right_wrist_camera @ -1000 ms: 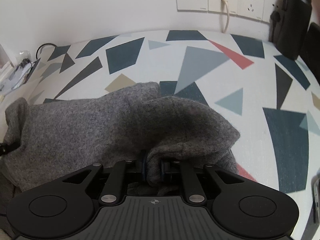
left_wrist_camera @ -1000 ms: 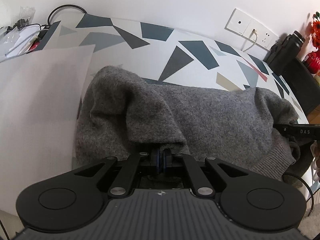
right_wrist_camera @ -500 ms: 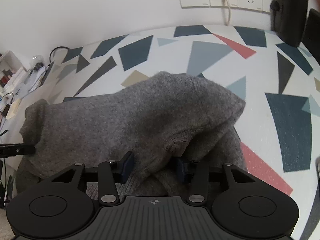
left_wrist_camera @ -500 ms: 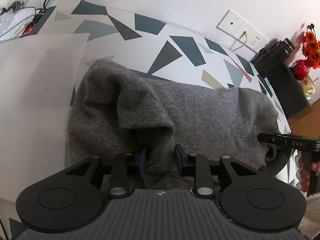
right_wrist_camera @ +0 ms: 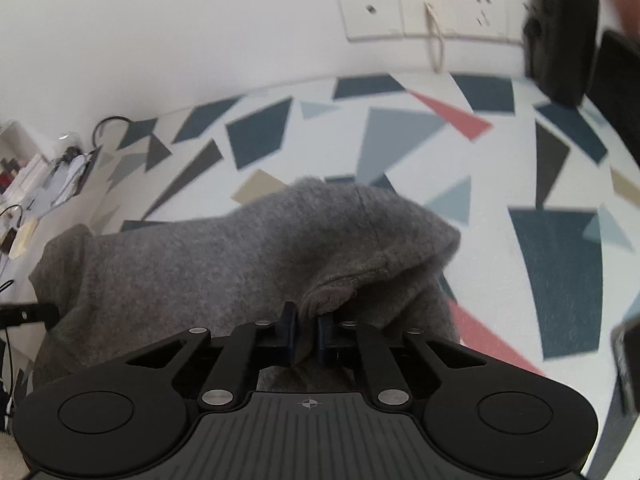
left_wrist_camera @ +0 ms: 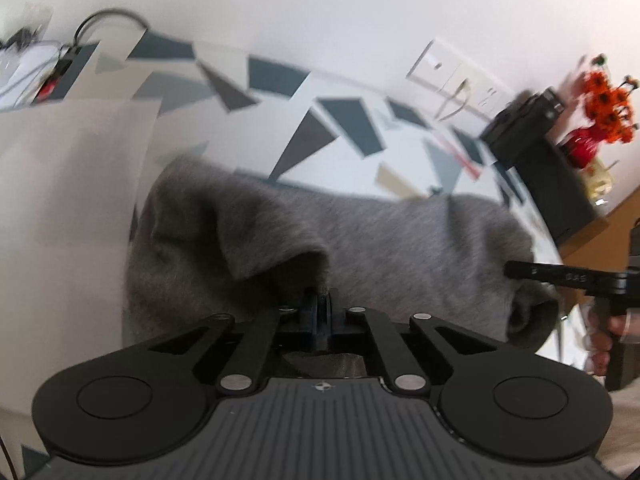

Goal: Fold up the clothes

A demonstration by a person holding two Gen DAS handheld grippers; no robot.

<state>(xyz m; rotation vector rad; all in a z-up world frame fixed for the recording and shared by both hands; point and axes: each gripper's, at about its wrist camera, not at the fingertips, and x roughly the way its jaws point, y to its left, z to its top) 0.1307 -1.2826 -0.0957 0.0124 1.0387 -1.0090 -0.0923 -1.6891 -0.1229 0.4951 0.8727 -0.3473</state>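
A grey knitted sweater (left_wrist_camera: 392, 240) lies bunched on a white table with a pattern of coloured triangles (left_wrist_camera: 332, 116). My left gripper (left_wrist_camera: 319, 304) is shut on a fold at the sweater's near left edge. My right gripper (right_wrist_camera: 307, 320) is shut on a fold at the sweater's (right_wrist_camera: 248, 248) near right edge. The right gripper's fingertip (left_wrist_camera: 520, 270) shows at the right of the left wrist view, and the left gripper's tip (right_wrist_camera: 28, 314) shows at the left of the right wrist view. Both views are blurred by motion.
A pale sheet (left_wrist_camera: 68, 184) covers the table's left part. Cables and clutter (left_wrist_camera: 36, 60) sit at the far left. Wall sockets (right_wrist_camera: 424, 12) with a plugged cord are behind. A black device (left_wrist_camera: 532, 120) and red flowers (left_wrist_camera: 604, 100) stand at the far right.
Both grippers were shut one second ago, open half a second ago, and have shut again on new folds of the sweater's near edge. Both views have pulled back slightly.
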